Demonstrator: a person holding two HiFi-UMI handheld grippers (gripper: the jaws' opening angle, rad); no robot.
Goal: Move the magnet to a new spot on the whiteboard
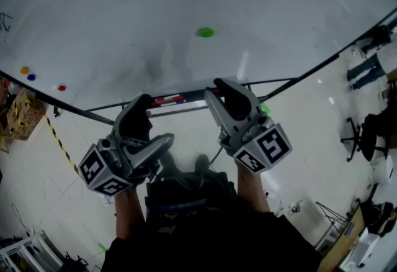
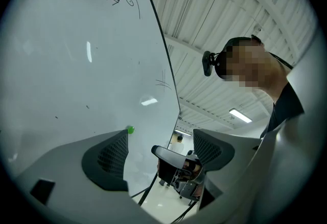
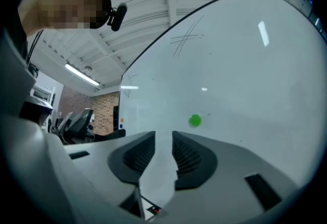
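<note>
Your left hand-held gripper (image 1: pixel 146 133) is open. Its jaws stand wide apart with nothing between them, and it is held off the whiteboard (image 1: pixel 124 10). Your right hand-held gripper (image 1: pixel 225 102) is also open, but its jaws are parted by only a narrow gap, which is empty. Both are held low in front of you, pointing toward the board's lower edge.

The green magnet (image 1: pixel 205 32) sits on the whiteboard, well clear of both grippers. In the right gripper view it lies above the jaws and to their right, touching neither. An orange magnet (image 1: pixel 24 70), a blue magnet (image 1: pixel 31 77) and a red magnet (image 1: pixel 61 87) sit at the board's lower left. Markers (image 1: pixel 169 101) lie along the tray below the board.
</note>
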